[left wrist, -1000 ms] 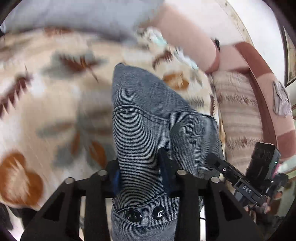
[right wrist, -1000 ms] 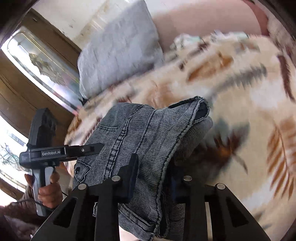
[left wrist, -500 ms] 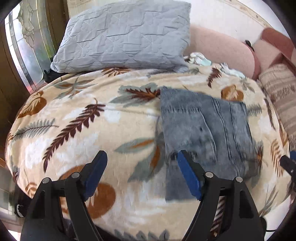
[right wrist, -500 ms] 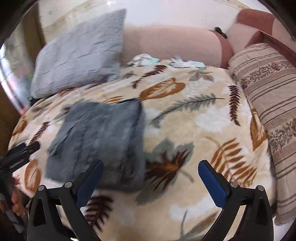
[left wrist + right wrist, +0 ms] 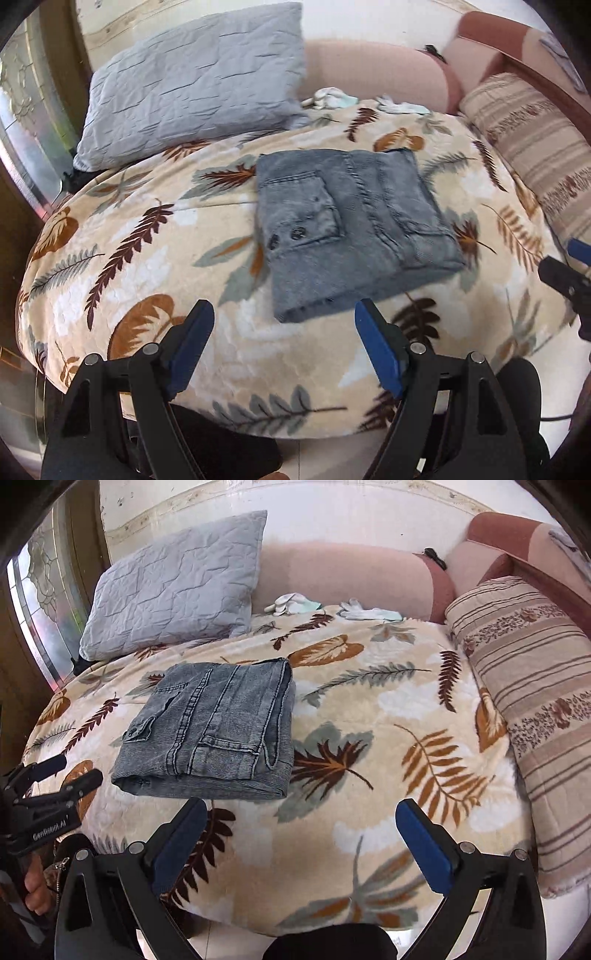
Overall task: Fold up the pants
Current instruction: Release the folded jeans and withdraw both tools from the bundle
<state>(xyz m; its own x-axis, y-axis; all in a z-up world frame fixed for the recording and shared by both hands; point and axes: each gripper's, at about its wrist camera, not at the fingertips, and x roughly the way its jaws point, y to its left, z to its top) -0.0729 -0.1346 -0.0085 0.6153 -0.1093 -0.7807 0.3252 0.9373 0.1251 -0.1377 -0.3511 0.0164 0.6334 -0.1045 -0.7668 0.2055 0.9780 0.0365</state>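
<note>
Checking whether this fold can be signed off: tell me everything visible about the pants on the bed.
The pants are grey-blue washed denim, folded into a compact, roughly square bundle of several layers. On top show a flapped pocket with two dark snaps, raised seams and a slit pocket. The fold edge faces the cameras, and layered edges show on the bundle's right side. The bundle lies flat on the leaf-patterned blanket, apart from the grey pillow behind it. Neither open tool touches it; only the blanket does.

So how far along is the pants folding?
It looks done: the pants lie in a compact folded stack on the leaf blanket. Nothing is in hand; the left gripper and right gripper are both open and empty, clear of the cloth. At most, a little tidying remains.
</note>
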